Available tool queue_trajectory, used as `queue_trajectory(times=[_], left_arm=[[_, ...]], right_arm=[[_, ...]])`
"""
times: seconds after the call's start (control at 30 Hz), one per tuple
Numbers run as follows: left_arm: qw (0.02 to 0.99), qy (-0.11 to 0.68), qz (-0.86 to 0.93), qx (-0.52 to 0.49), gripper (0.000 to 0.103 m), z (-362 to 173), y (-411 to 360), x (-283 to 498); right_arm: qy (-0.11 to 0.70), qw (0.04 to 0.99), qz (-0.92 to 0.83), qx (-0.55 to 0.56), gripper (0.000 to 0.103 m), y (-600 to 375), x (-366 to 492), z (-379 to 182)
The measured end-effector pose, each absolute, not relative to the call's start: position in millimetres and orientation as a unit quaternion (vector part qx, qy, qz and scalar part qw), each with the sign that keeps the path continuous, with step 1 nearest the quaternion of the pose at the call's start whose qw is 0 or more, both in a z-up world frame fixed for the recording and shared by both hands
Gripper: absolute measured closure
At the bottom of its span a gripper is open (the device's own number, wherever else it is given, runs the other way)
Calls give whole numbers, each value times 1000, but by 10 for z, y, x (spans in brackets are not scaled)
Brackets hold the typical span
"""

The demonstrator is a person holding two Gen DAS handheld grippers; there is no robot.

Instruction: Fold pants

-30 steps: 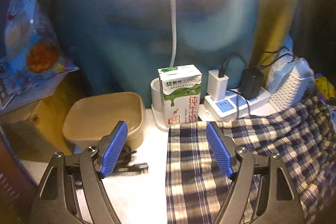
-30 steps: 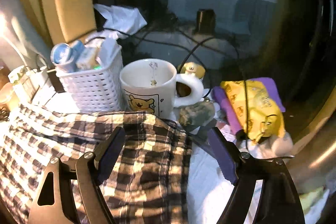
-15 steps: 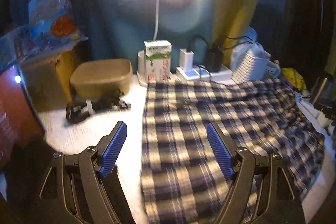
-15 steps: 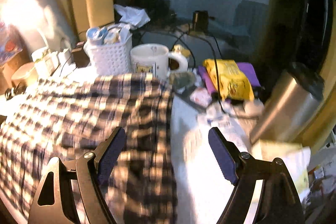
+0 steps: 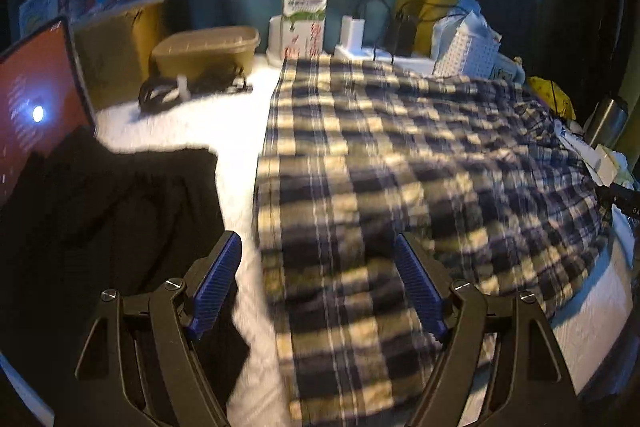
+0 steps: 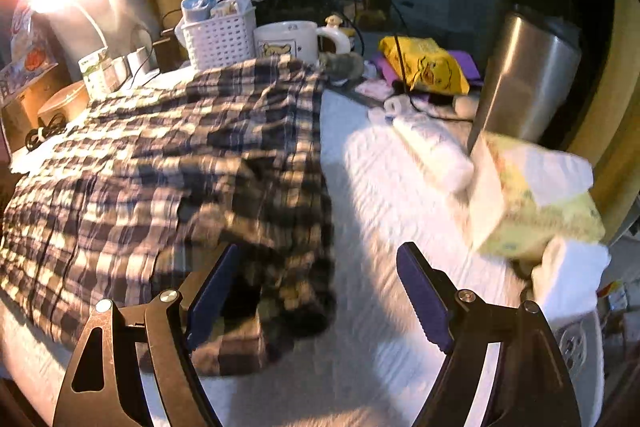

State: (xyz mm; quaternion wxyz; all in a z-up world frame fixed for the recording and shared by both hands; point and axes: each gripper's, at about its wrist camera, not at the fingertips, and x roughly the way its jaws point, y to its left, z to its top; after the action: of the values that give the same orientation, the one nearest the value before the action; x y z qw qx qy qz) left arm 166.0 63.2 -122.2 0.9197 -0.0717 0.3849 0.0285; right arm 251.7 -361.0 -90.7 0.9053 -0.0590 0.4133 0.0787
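The plaid pants [image 5: 400, 167] lie spread over the white table cover, navy and cream checks, rumpled at the right. They also show in the right wrist view [image 6: 180, 163], with their right edge bunched. My left gripper [image 5: 320, 287] is open and empty, hovering over the near left end of the pants. My right gripper [image 6: 316, 299] is open and empty, above the near right edge of the pants, its left finger over the cloth.
A black garment [image 5: 100, 227] and a lit tablet [image 5: 32, 107] lie left. At the back stand a tub [image 5: 204, 47], milk carton [image 5: 304, 23], power strip, white basket [image 6: 220, 35] and mug [image 6: 288, 41]. Right: steel flask [image 6: 528, 75], tissue box [image 6: 532, 203], yellow packet [image 6: 424, 67].
Both grippers have pulled back toward the near table edge and risen, open the whole time. Much more of the pants is in view now.
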Motion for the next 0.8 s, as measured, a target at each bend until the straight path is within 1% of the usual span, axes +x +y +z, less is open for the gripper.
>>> queue_trajectory(times=[0.07,0.13,0.2,0.27,0.37,0.43,0.5,0.53,0.57,0.63,0.67,0.7,0.73,0.77,0.8], left_arm=[[916,393,24,-84,25,-1292,617,1574],[911,403,18,-88,25,-1375,574,1493],[907,413,11,-88,25,-1441,537,1443],[902,421,7,-92,25,-1503,518,1394],[906,420,13,-52,25,-1525,437,1345],[906,422,21,-14,25,-1555,352,1332],[910,414,27,-15,25,-1567,341,1302],[911,411,27,-16,29,-1570,346,1294],[913,407,25,-8,34,-1563,328,1291],[914,404,27,3,53,-1550,295,1288],[914,404,24,8,61,-1542,267,1287],[914,406,19,14,81,-1529,223,1289],[913,408,21,20,96,-1519,196,1295],[912,409,19,19,97,-1512,191,1304],[913,407,15,6,98,-1495,218,1298]], right_arm=[[417,903,82,-62,22,-3599,2463,-943],[420,901,84,-65,26,-3585,2424,-973],[423,900,85,-63,28,-3570,2405,-1003],[427,898,84,-62,34,-3554,2413,-1035],[432,896,84,-65,39,-3503,2416,-1089],[435,893,86,-76,39,-3460,2418,-1111],[437,892,87,-78,39,-3445,2425,-1121],[438,891,87,-78,40,-3444,2429,-1127],[440,890,89,-79,45,-3442,2435,-1131],[441,889,89,-84,46,-3421,2441,-1139],[441,889,90,-86,48,-3407,2439,-1141],[441,888,92,-89,50,-3398,2441,-1143],[440,888,96,-91,56,-3380,2436,-1141],[439,888,101,-92,66,-3357,2428,-1138],[438,888,105,-94,70,-3337,2421,-1137]])
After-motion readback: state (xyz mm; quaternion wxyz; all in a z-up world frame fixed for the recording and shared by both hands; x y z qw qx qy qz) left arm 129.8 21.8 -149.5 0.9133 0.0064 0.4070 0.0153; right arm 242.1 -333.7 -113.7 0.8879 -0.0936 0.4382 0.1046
